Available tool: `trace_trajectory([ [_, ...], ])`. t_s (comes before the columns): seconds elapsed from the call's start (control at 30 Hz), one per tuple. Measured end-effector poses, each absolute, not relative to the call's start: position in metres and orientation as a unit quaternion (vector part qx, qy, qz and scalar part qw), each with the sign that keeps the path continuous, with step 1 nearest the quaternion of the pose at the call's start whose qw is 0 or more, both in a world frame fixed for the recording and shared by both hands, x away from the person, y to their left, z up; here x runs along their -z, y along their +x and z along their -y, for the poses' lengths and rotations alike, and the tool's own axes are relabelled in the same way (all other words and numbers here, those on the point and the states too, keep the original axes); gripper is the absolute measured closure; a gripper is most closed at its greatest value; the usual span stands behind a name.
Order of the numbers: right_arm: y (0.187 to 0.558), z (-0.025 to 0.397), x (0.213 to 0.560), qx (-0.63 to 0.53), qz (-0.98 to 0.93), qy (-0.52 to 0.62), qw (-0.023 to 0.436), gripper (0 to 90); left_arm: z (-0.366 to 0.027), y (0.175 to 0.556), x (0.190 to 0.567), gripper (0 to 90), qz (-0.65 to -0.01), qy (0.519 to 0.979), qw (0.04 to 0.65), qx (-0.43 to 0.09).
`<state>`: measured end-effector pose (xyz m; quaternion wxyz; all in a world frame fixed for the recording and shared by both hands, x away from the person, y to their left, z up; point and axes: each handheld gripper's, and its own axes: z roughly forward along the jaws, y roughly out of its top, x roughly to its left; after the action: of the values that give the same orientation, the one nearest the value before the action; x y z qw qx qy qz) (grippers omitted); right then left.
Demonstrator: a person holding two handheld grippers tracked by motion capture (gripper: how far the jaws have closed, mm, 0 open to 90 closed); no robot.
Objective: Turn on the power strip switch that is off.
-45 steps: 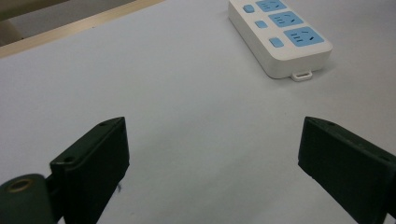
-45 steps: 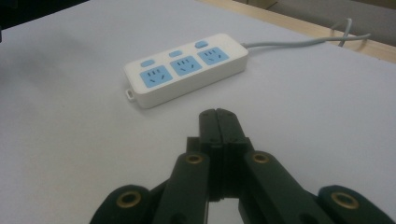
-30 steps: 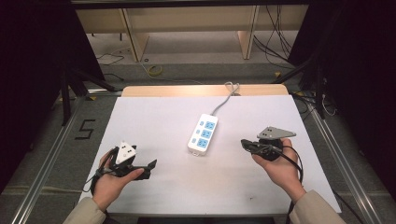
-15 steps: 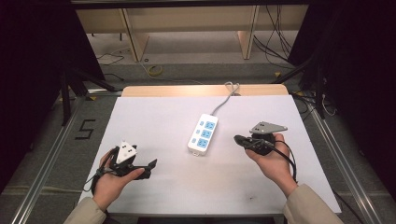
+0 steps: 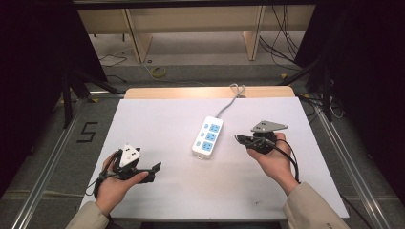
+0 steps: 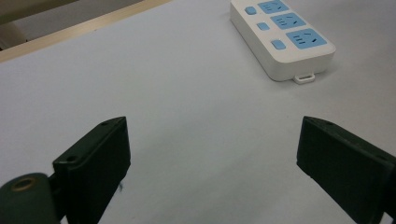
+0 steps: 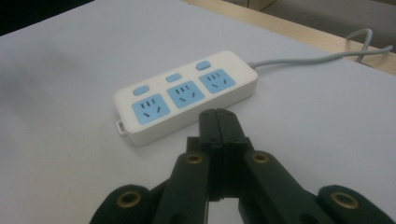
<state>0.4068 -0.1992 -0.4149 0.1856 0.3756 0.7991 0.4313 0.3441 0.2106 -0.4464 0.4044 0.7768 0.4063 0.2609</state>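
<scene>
Pointing toward the power strip, the right claw has its two jaws pressed flat together, clenched on nothing; in the right gripper view the tips hang just short of the strip's near long side without touching it. The left claw sits near the front left of the surface, released, its jaws spread wide with bare tabletop between them in the left gripper view; it holds nothing and lies well apart from the strip.

The power strip is white with three blue sockets and three small blue switches, and it lies flat near the middle of the surface, angled slightly. Its grey cable runs off toward the far edge.

The surface is a pale grey-white sheet, with a strip of light wood showing along its far side. Beyond it stand wooden shelf legs on a grey floor, with loose cables trailing at the right and dark curtains at both sides. A figure five is marked on the floor at the left.
</scene>
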Motion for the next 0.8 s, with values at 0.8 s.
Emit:
trace_trajectory([
  [0.8, 0.419, 0.185, 0.413, -0.427, -0.802, 0.373, 0.187, 90.0, -0.21, 0.344, 0.446, 9.3, -0.405, 0.778, 0.403, -0.261],
])
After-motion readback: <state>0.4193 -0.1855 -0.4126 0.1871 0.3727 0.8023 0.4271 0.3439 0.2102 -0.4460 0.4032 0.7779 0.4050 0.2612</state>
